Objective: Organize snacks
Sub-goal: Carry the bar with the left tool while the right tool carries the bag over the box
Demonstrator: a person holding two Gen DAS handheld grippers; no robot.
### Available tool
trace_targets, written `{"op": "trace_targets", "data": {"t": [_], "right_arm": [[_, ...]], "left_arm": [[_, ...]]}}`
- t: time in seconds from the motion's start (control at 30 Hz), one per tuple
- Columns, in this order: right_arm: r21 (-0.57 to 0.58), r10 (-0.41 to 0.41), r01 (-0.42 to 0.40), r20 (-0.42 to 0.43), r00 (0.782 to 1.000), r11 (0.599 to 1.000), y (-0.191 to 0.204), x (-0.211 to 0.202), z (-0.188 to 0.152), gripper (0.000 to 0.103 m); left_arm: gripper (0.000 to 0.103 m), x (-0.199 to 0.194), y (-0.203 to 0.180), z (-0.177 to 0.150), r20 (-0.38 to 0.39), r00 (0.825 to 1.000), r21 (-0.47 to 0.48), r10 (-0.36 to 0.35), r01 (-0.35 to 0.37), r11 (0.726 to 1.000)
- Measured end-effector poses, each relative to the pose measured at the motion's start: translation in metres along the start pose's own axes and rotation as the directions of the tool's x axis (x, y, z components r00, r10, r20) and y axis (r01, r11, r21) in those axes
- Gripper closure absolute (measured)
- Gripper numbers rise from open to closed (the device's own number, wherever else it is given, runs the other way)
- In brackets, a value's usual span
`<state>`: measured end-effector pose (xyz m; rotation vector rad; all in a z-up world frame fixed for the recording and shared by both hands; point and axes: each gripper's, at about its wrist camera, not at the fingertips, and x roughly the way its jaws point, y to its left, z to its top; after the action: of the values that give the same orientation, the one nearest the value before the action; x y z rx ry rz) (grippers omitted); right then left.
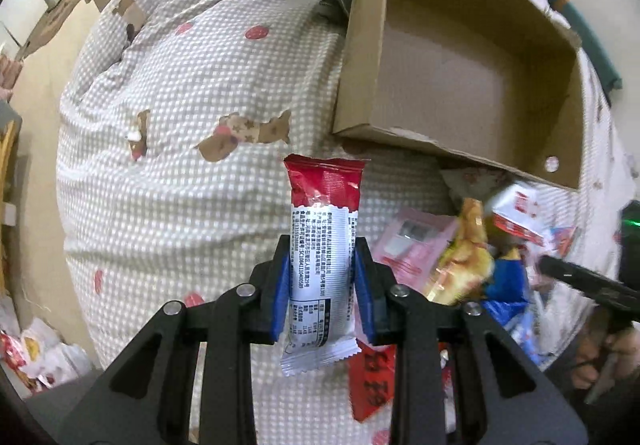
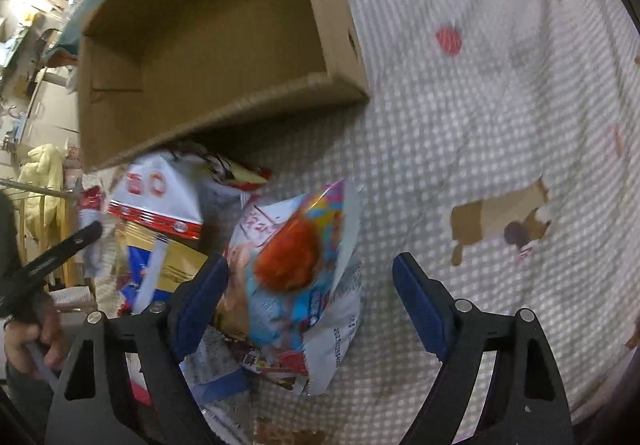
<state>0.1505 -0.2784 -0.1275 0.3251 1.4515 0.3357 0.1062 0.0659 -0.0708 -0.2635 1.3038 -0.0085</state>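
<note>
Right now my left gripper (image 1: 322, 285) has its blue pads clamped on a slim snack bar in a silver and red foil wrapper (image 1: 323, 253), pinching it at mid-length. It stands upright between the fingers: the top third is glossy red with a crimped zigzag seal, the rest is silver with dense black print and a small nutrition table, and the lower crimped end hangs below the pads. The bar is lifted clear of the grey-and-white checked bedspread with red dots and brown dogs (image 1: 192, 93).

Beyond it sits the open brown cardboard box (image 1: 460, 77), with nothing visible inside. Just beside its near wall lies the heap of loose snacks: a pink flat packet (image 1: 408, 245), a yellow crinkled bag (image 1: 464, 265) and a white-and-red pouch (image 1: 516, 217), all blurred.

My right gripper (image 2: 310, 293) has its jaws wide apart and grips nothing. Between them lies a light-blue snack bag with an orange-red round picture (image 2: 296, 265), its left edge close to the left pad, though I cannot tell whether they touch. It rests atop other packets on the bedspread, just in front of the box.
</note>
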Motion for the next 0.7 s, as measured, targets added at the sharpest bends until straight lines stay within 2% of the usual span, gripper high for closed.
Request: {"op": "trace_targets", "data": {"t": [0.07, 0.1, 0.17, 0.2, 0.27, 0.43, 0.53, 0.7], "right_arm": [[-0.013, -0.002, 0.002, 0.005, 1.000, 1.000, 0.001, 0.002, 0.000, 0.019], [-0.023, 0.006, -0.005, 0.006, 1.000, 1.000, 0.003, 0.003, 0.001, 0.030], [-0.044, 0.010, -0.009, 0.011, 1.000, 0.999, 0.006, 0.002, -0.001, 0.040], [-0.058, 0.004, -0.003, 0.019, 1.000, 0.998, 0.006, 0.001, -0.003, 0.050], [-0.068, 0.019, -0.016, 0.040, 0.999, 0.998, 0.008, -0.005, -0.007, 0.059], [-0.062, 0.070, -0.060, 0.160, 0.985, 0.996, -0.003, -0.052, -0.026, 0.065], [-0.075, 0.046, -0.029, 0.238, 0.970, 0.997, -0.004, -0.077, -0.038, 0.066], [-0.087, 0.065, -0.042, 0.290, 0.955, 0.995, 0.001, -0.105, -0.046, 0.066]], "left_arm": [[0.078, -0.010, -0.002, -0.006, 0.014, 1.000, -0.004, -0.009, 0.009, 1.000], [0.078, -0.014, -0.002, -0.008, 0.020, 1.000, -0.005, -0.014, 0.014, 1.000], [0.078, -0.025, -0.004, -0.019, 0.039, 0.999, -0.005, -0.021, 0.021, 1.000], [0.078, -0.026, -0.004, -0.020, 0.044, 0.999, -0.004, -0.024, 0.024, 1.000], [0.078, -0.031, -0.013, -0.021, 0.054, 0.998, 0.001, -0.029, 0.029, 1.000], [0.078, -0.036, -0.013, -0.018, 0.086, 0.996, 0.007, -0.027, 0.027, 1.000], [0.078, -0.037, -0.015, -0.016, 0.103, 0.994, 0.023, -0.021, 0.019, 1.000], [0.078, -0.045, -0.012, -0.015, 0.144, 0.990, 0.004, -0.003, 0.003, 1.000]]}}
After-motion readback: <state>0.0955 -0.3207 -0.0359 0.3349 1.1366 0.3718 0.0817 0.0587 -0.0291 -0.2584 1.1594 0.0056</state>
